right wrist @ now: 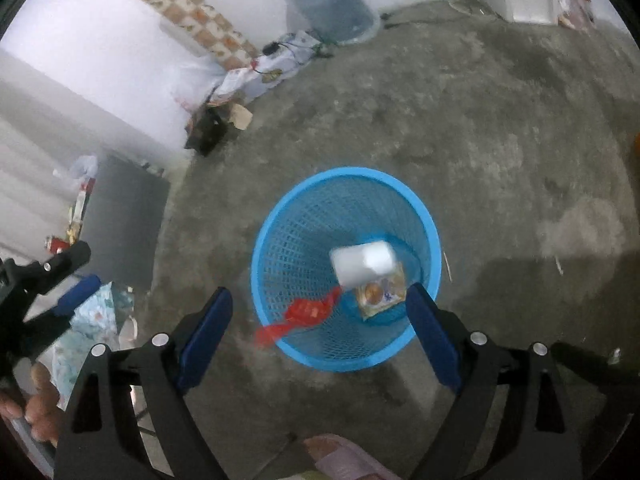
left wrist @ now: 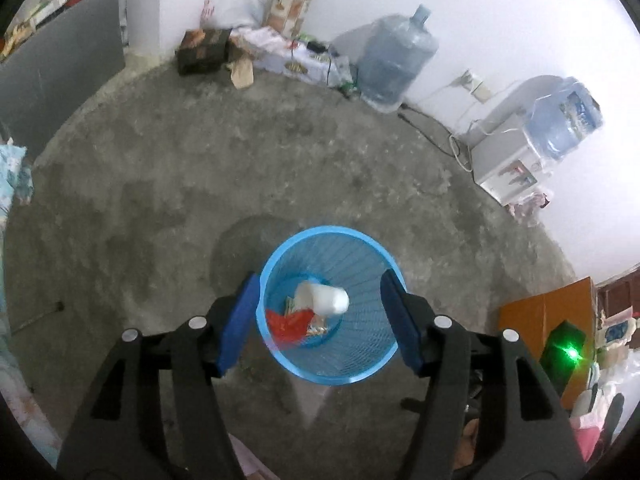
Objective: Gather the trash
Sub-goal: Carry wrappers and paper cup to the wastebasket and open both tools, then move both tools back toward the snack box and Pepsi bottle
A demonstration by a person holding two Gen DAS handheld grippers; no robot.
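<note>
A blue mesh waste basket (left wrist: pixel 352 364) stands on the concrete floor and also shows in the right wrist view (right wrist: pixel 280 248). A white cup (left wrist: pixel 330 299) and a red wrapper (left wrist: pixel 289 325) are in its mouth, blurred, above a printed packet at the bottom. In the right wrist view the cup (right wrist: pixel 363 262) is over the basket, the red wrapper (right wrist: pixel 298 318) hangs across its near rim, and the packet (right wrist: pixel 380 294) lies inside. My left gripper (left wrist: pixel 322 322) is open and empty above the basket. My right gripper (right wrist: pixel 320 334) is open and empty above its near rim.
Two large water bottles (left wrist: pixel 394 58) and a white dispenser (left wrist: pixel 506 166) stand along the far wall. A dark box (left wrist: pixel 202 50) and bags lie at the back. An orange box (left wrist: pixel 548 322) sits at the right. The left gripper (right wrist: pixel 60 280) appears at the right view's left edge.
</note>
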